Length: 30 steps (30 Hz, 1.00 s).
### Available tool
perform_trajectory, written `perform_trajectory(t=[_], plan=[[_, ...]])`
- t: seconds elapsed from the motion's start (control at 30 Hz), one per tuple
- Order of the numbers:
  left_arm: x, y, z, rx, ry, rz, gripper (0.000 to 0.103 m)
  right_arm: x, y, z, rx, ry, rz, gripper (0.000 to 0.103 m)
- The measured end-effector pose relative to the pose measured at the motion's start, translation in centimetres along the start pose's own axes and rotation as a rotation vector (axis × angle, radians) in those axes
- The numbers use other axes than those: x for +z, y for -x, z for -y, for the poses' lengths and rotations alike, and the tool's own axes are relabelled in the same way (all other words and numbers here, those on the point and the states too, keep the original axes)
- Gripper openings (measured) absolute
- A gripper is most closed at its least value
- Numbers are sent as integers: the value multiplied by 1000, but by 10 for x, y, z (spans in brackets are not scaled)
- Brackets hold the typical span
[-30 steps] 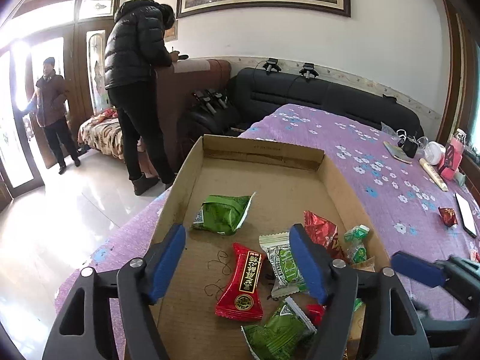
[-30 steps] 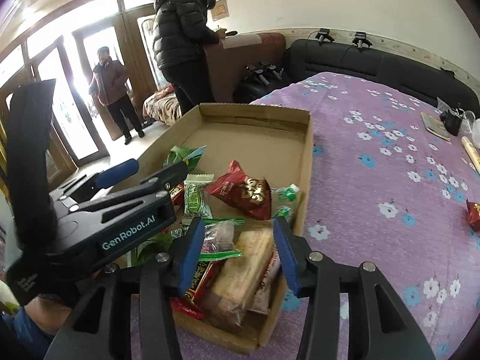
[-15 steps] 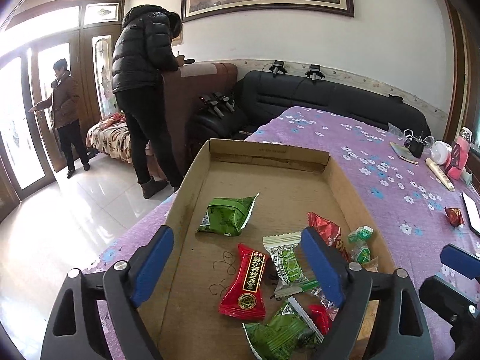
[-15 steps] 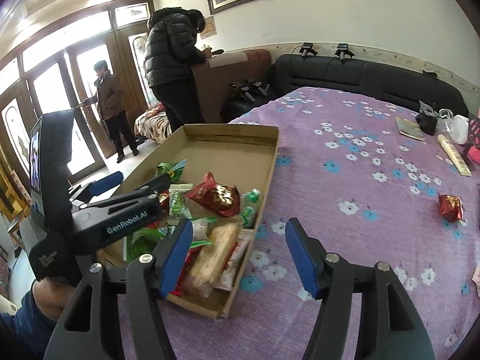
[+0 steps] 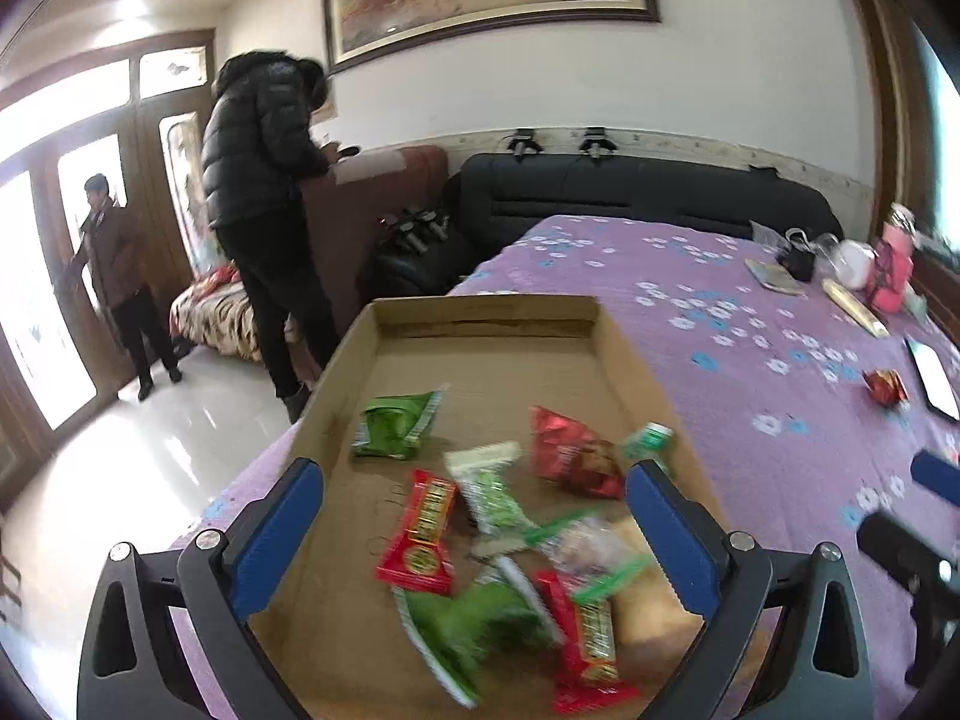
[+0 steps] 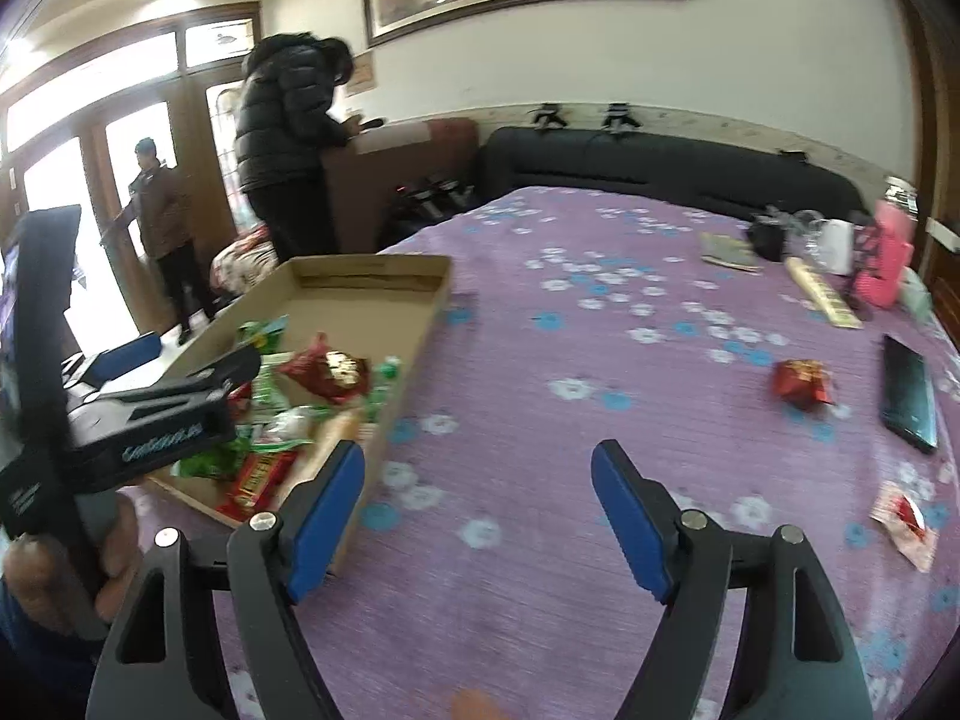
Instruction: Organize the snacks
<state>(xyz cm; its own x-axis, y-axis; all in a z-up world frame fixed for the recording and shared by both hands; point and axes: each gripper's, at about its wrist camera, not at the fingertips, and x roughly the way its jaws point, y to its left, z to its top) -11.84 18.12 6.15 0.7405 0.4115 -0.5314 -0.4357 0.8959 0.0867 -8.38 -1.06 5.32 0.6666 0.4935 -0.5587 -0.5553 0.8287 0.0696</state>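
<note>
A shallow cardboard box (image 5: 480,315) (image 6: 432,306) lies on the purple flowered tablecloth (image 6: 600,360). It holds several snack packets: a green one (image 5: 393,423), red ones (image 5: 420,534) (image 5: 573,453) and a biscuit pack (image 5: 648,594). My left gripper (image 5: 474,528) hovers over the box's near end, its jaws still opening with nothing gripped. My right gripper (image 6: 477,516) is over bare cloth right of the box, jaws opening and empty. A red packet (image 6: 801,381) and a red-and-white one (image 6: 906,525) lie loose on the cloth to the right.
A black phone (image 6: 907,393) lies near the right edge. At the far right stand a pink item (image 6: 888,267), a white cup (image 6: 837,246), a long wrapped stick (image 6: 822,294) and a booklet (image 6: 729,249). Two people (image 5: 264,210) (image 5: 117,276) stand beyond the table's left side.
Both grippers have opened wider. The right one has swung away from the box to the right, over open cloth. The left one has drawn back slightly over the box.
</note>
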Motion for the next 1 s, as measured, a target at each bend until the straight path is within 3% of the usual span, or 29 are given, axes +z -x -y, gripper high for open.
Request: perform_trajectory(t=[0.2,0.57,1.0], plan=[[-9,7,27,-36,-61,12,102,-7,-1,6,-46,5,-5,78],[-11,3,31,48,-90,-9,102,-8,-9,3,-43,23,-43,79],[-13,1,30,61,-89,-27,102,-8,-11,3,-51,20,-58,79]])
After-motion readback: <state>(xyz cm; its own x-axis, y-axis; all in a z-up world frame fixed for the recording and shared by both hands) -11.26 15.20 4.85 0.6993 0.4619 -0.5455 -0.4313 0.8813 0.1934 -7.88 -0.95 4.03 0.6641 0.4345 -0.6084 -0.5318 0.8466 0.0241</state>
